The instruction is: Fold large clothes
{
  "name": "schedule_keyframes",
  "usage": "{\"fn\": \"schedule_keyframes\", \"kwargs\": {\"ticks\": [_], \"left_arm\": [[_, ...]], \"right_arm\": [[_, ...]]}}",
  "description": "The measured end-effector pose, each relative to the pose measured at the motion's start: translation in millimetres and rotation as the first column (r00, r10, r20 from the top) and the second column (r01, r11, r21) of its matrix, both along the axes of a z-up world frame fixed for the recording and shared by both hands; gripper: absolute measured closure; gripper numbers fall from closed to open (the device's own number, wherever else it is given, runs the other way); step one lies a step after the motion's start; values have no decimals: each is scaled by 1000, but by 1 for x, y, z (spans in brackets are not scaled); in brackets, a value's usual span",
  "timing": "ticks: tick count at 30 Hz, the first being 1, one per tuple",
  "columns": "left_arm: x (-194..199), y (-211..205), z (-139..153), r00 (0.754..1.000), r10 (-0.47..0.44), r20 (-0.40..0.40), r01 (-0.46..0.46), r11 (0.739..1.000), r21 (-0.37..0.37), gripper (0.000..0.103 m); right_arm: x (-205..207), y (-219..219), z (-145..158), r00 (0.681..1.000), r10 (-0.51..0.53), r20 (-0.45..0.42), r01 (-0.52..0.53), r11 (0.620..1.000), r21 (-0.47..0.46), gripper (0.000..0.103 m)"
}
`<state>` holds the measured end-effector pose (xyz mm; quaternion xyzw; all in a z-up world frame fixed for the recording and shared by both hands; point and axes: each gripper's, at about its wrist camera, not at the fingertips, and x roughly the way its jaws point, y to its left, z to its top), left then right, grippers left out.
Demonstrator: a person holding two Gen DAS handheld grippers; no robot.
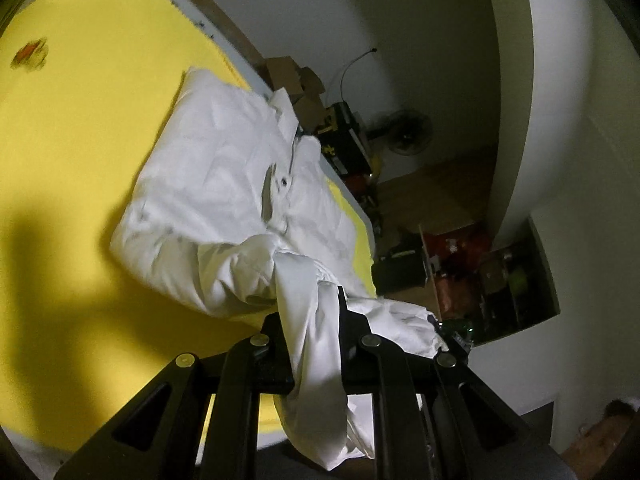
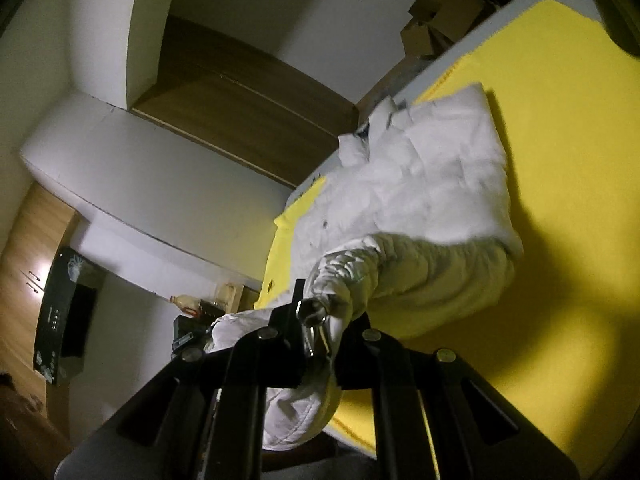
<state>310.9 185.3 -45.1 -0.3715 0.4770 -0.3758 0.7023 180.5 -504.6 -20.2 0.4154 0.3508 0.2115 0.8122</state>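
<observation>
A white padded jacket (image 1: 224, 184) lies on a yellow sheet (image 1: 80, 128), collar toward the far edge, sleeves folded in. My left gripper (image 1: 316, 320) is shut on the jacket's bottom hem, which hangs through the jaws and is lifted off the sheet. In the right wrist view the jacket (image 2: 432, 184) lies ahead on the yellow sheet (image 2: 560, 140). My right gripper (image 2: 324, 316) is shut on the hem by a metal zipper pull (image 2: 314, 320), also raised above the sheet.
The yellow sheet covers a white-edged bed or table (image 1: 224, 36). Cardboard boxes (image 1: 296, 80), a fan (image 1: 408, 132) and cluttered shelves (image 1: 492, 280) stand beyond the far edge. A dark panel (image 2: 64, 316) and bottle (image 2: 188, 304) are at left in the right wrist view.
</observation>
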Motion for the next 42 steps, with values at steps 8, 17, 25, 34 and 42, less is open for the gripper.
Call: {"fn": "schedule_keyframes", "kwargs": {"ticks": [8,17,25,34,42], "left_arm": [[28,-17,2,1000,14,-14,-14,1000,13,91],[72,-34,-12,998,28,-54,-26,999,27,90],[147,-64,-31,991,57,-118,-43,991,124,90],[239,-100,-49,985,108,-138,-72,967,243,90],[308,-120,-62,978,156,-139,-111,953,283,90]], "right_arm": [[43,-4,6,1000,-3,-18,3,1000,0,92],[75,-12,0,998,-22,-57,21,1000,-17,92],[152,-28,-19,987,-47,-153,43,999,-26,92],[249,-50,-46,959,-97,-268,78,994,-81,92],[321,-70,-57,939,-144,-311,119,988,-98,93]]}}
